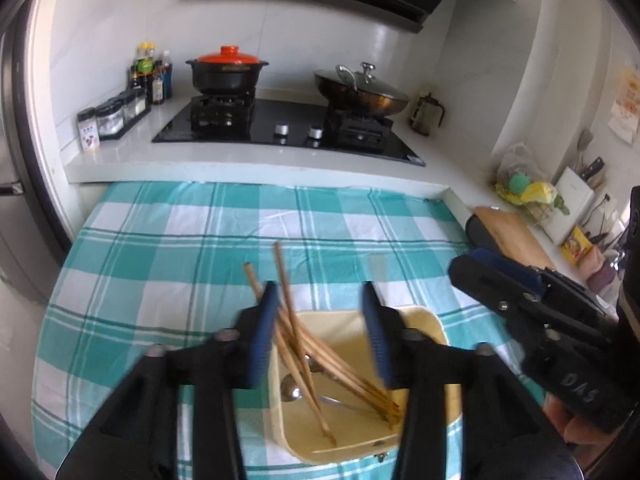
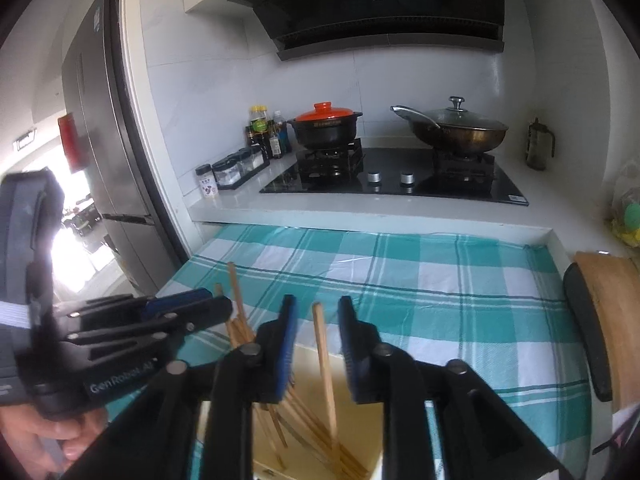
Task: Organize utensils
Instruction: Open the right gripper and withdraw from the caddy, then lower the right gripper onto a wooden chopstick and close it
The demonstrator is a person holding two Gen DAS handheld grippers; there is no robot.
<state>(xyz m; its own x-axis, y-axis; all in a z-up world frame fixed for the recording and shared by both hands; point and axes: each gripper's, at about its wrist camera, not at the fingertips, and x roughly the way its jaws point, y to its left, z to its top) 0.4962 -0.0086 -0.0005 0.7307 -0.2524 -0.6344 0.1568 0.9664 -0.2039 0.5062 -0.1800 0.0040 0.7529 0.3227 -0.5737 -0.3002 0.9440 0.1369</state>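
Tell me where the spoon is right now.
In the left wrist view, the spoon lies inside the yellow tub, under the chopsticks, low between the left gripper's fingers.

surface: teal-checked cloth (image 1: pixel 168 248) over counter | on it: cream tray (image 1: pixel 434 326) | cutting board (image 2: pixel 612 320) beside cloth

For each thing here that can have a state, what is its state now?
Left gripper: open, over the bin.
Right gripper: open, one chopstick between its fingers, not clamped.
Yellow bin: holds chopsticks and a spoon.
Red-lidded pot: covered.
Wok: covered by a glass lid.
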